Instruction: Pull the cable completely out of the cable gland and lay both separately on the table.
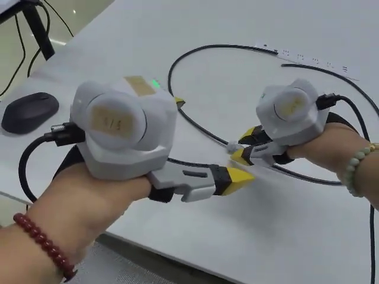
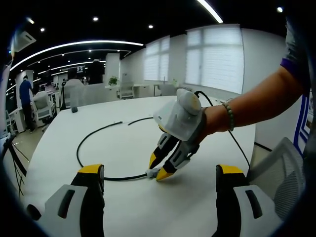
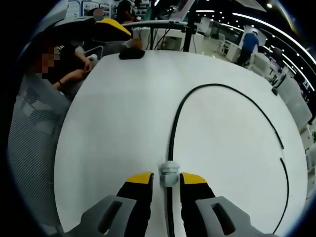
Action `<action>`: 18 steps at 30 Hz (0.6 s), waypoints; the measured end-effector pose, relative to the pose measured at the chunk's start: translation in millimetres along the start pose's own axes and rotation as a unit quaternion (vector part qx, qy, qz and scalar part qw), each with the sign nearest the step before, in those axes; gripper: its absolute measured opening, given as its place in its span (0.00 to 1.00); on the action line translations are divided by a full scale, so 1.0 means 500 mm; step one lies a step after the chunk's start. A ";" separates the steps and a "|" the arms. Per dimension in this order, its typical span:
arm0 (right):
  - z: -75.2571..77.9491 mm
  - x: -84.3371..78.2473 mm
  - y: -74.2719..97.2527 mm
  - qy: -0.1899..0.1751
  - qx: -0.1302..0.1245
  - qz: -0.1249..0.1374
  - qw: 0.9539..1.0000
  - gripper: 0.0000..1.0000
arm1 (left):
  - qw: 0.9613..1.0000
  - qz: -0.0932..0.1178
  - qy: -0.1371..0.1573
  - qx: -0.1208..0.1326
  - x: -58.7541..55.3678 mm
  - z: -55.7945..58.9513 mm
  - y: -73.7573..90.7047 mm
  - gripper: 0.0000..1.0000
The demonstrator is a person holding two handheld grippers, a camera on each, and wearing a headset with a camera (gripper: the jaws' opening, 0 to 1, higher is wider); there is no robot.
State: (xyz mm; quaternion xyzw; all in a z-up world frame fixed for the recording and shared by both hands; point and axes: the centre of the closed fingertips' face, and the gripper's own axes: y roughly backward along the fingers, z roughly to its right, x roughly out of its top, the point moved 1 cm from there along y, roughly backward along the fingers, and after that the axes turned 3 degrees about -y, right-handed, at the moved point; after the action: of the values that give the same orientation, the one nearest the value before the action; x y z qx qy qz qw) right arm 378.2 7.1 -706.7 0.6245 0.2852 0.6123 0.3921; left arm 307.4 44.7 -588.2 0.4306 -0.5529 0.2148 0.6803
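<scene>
Right gripper (image 3: 165,178) is pinched narrow on the white gland (image 3: 169,173), low in centre frame, whose long axis points up-frame along the jaws. The black cable (image 3: 197,91) leaves its top and arcs to the upper right over the tabletop (image 3: 108,123). Left gripper (image 2: 159,170) gapes wide, holding nothing.

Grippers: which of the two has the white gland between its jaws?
The right gripper: its jaws close on the gland on the black cable. The left gripper has its jaws wide apart, empty.

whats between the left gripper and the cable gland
A bare stretch of table, in the left gripper view; the cable gland sits in the right gripper, ahead of the left gripper.
</scene>
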 end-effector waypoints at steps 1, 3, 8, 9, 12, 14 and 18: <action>0.001 -0.002 -0.002 0.001 -0.001 -0.004 1.000 0.16 | 1.000 0.000 0.000 0.001 0.000 -0.001 0.000 0.94; 0.003 -0.007 -0.003 0.005 0.001 -0.010 1.000 0.15 | 1.000 0.001 0.002 0.002 0.001 -0.003 0.000 0.94; 0.007 -0.006 -0.004 0.000 0.004 -0.014 1.000 0.11 | 1.000 -0.001 0.003 0.002 -0.001 -0.004 -0.002 0.94; 0.005 -0.006 -0.004 -0.001 0.007 -0.014 1.000 0.10 | 1.000 -0.001 0.003 0.002 -0.001 -0.003 -0.002 0.94; 0.003 -0.007 -0.005 -0.004 0.012 -0.016 1.000 0.09 | 1.000 0.000 0.006 0.003 -0.001 -0.003 -0.004 0.94; 0.004 -0.008 -0.006 -0.015 0.016 -0.018 1.000 0.09 | 1.000 0.001 0.007 0.002 -0.001 -0.002 -0.005 0.94; 0.004 -0.009 -0.006 -0.013 0.022 -0.017 1.000 0.08 | 1.000 -0.001 0.008 0.002 -0.001 -0.001 -0.007 0.93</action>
State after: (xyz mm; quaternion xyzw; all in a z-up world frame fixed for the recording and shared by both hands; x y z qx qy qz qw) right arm 380.1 4.9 -711.6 0.6359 0.3038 0.5910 0.3927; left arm 310.1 43.5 -590.0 0.4311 -0.5463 0.2188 0.6840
